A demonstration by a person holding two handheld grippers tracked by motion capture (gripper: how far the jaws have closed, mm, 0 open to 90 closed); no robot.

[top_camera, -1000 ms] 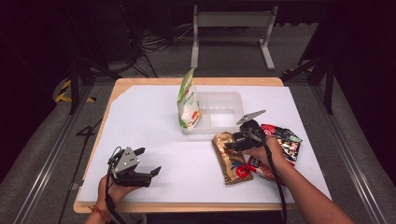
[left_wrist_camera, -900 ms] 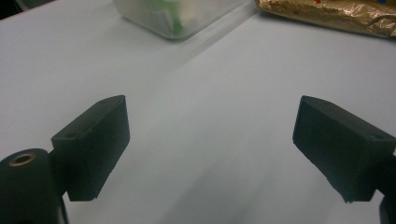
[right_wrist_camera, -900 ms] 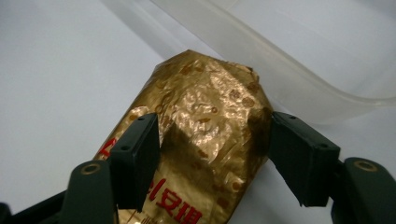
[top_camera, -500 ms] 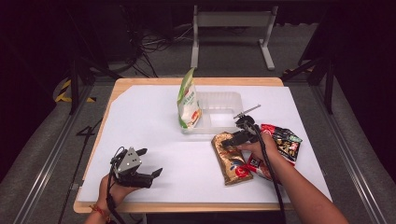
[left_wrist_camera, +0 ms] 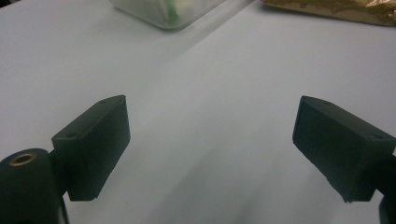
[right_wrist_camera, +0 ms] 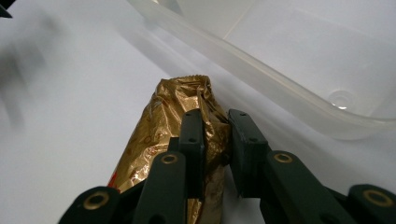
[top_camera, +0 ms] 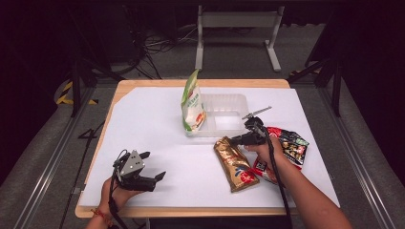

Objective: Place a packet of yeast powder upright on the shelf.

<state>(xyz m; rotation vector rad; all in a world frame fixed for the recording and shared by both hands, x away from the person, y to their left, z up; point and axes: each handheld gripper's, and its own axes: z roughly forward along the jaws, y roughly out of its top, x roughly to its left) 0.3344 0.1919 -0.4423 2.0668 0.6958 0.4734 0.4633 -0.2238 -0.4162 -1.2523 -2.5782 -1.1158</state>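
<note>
Three snack packets: one gold packet (top_camera: 235,163) toward the table's (top_camera: 143,124) right edge, one dark red packet (top_camera: 286,145) beside it, one green-white pouch (top_camera: 192,107) upright in the clear tray (top_camera: 229,121). The right claw (top_camera: 232,140) has just closed, pinching the gold packet's top; the left claw (top_camera: 153,167) gapes empty near the front-left corner.

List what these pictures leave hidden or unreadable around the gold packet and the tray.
- Gold packet: near end hidden behind the right gripper in the right gripper view; print too small in the high view.
- Red and black packets: partly covered by the right hand and forearm, high view.
- Clear tray: cut off by the top edge, left gripper view.
</note>
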